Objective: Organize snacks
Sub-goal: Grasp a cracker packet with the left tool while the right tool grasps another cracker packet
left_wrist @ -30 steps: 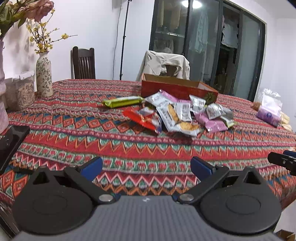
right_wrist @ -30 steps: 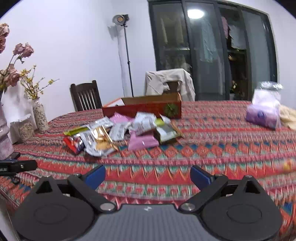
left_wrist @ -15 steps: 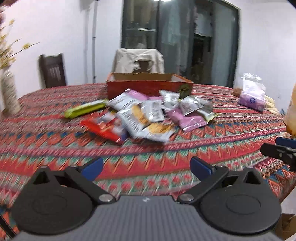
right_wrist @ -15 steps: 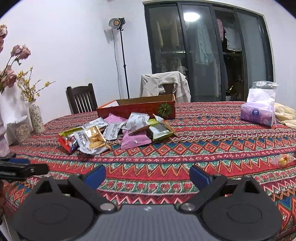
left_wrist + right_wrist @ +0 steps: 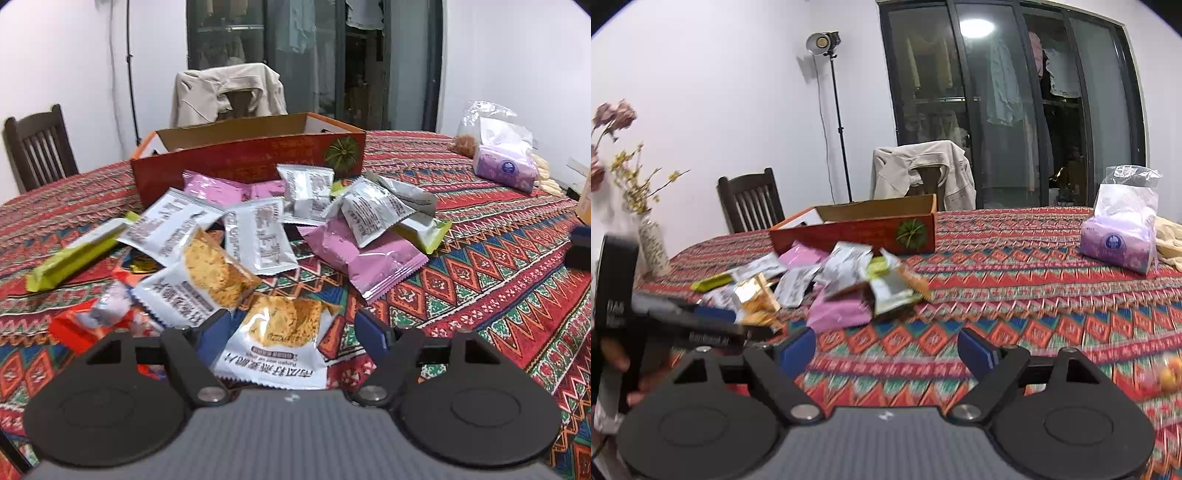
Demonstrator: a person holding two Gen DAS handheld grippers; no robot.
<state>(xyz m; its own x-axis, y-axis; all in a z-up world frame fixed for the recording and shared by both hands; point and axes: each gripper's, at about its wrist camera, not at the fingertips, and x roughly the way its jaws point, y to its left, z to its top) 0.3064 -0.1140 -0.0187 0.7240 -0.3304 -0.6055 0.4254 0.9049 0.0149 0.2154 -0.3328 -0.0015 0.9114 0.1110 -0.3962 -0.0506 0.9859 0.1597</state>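
1. Left wrist view: the tabletop (image 5: pixel 498 266), under a red patterned cloth, fills the middle and lower frame.
2. A long red box (image 5: pixel 251 158) with its top open stands at upper centre, behind the snacks.
3. The pile of snacks (image 5: pixel 258 236) lies at centre frame, just in front of the box: silver packets, pink ones, a green bar at the left, a red packet at lower left.
4. The left tool (image 5: pixel 291 332) sits at bottom centre, its blue fingers spread apart on either side of a white cracker packet (image 5: pixel 277 347); whether they touch it cannot be told.
5. A purple tissue pack (image 5: pixel 506 170) in clear plastic lies at the upper right, well apart from the pile.
6. Right wrist view: the right tool (image 5: pixel 886 347) at bottom centre has its fingers spread wide over bare cloth, pinching nothing.
7. In this view the pile (image 5: pixel 820 284) lies left of centre, with the box (image 5: pixel 857 229) behind it.
8. The left tool (image 5: pixel 687 325) shows at the left edge, near the pile.
9. A vase (image 5: pixel 653 247) with yellow sprigs stands at the far left.
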